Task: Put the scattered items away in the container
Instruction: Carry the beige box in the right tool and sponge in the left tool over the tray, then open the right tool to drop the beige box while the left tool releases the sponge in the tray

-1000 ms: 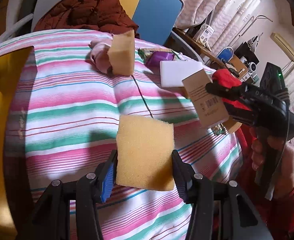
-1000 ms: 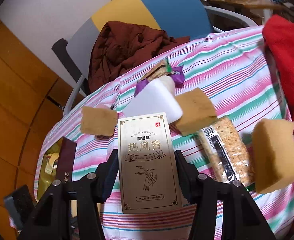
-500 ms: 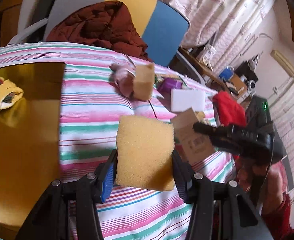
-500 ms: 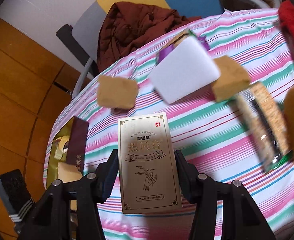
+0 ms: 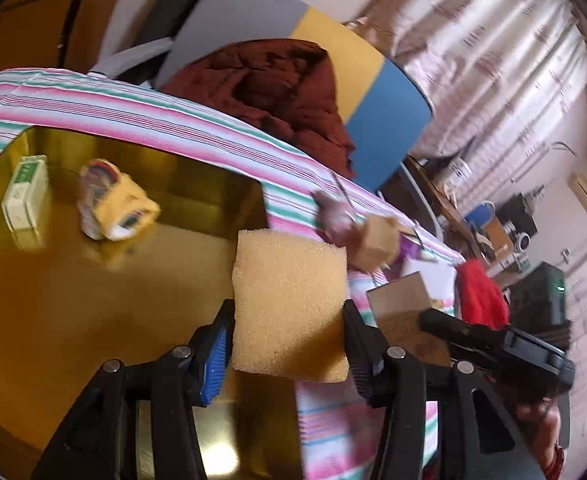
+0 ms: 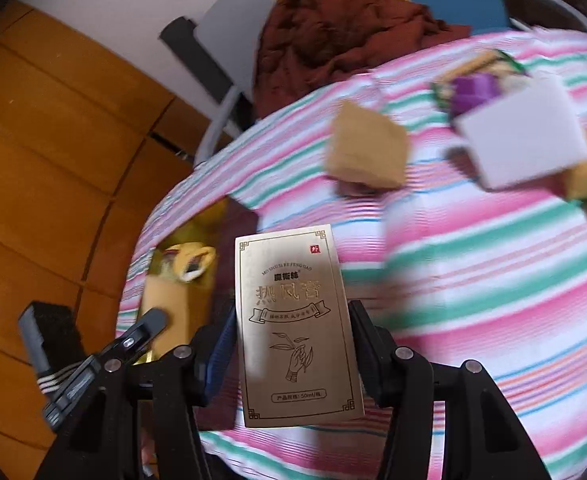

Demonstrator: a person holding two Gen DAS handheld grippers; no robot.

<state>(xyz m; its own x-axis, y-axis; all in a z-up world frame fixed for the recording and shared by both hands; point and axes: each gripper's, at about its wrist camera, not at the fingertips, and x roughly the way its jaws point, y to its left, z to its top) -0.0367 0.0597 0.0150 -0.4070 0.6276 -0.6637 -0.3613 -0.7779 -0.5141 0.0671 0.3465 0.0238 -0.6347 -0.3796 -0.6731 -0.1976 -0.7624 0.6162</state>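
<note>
Left gripper [image 5: 289, 340] clamps a yellow sponge [image 5: 289, 304] over the gold container [image 5: 93, 300]; right gripper [image 6: 291, 344] grips a gold carton [image 6: 295, 328] beside it. Both converge, so they could collide.

Grey-yellow-blue chair [image 5: 333, 60] draped with brown garment [image 5: 277, 84], patterned curtains [image 5: 493, 40], wooden floor [image 6: 45, 152]
</note>
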